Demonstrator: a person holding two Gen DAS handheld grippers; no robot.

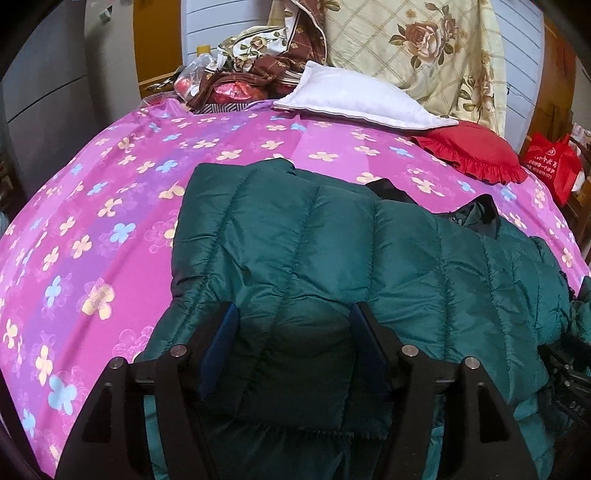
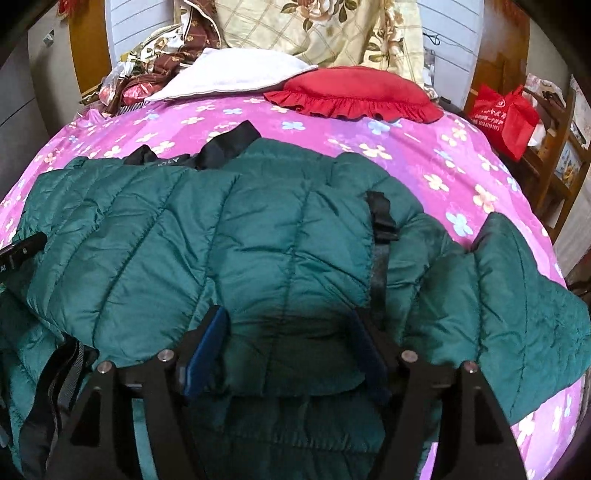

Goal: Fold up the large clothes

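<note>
Flanking jacket [image 1: 332, 236]: white pillow [image 1: 354, 99], red cushion [image 2: 351, 92], red bag [image 2: 506, 118].

- A dark green quilted puffer jacket [image 2: 229, 236] is spread on the pink flower-print bedsheet [image 1: 110, 192].
- Behind it, a white pillow [image 1: 354, 99] is laid left of a red frilled cushion [image 2: 351, 92].

A bed with a pink flowered sheet [image 1: 110, 206] fills the room. Behind it runs a white panelled headboard [image 1: 221, 22] (partly hidden by bedding); right of it a wooden shelf [image 2: 554, 173] stands.
</note>
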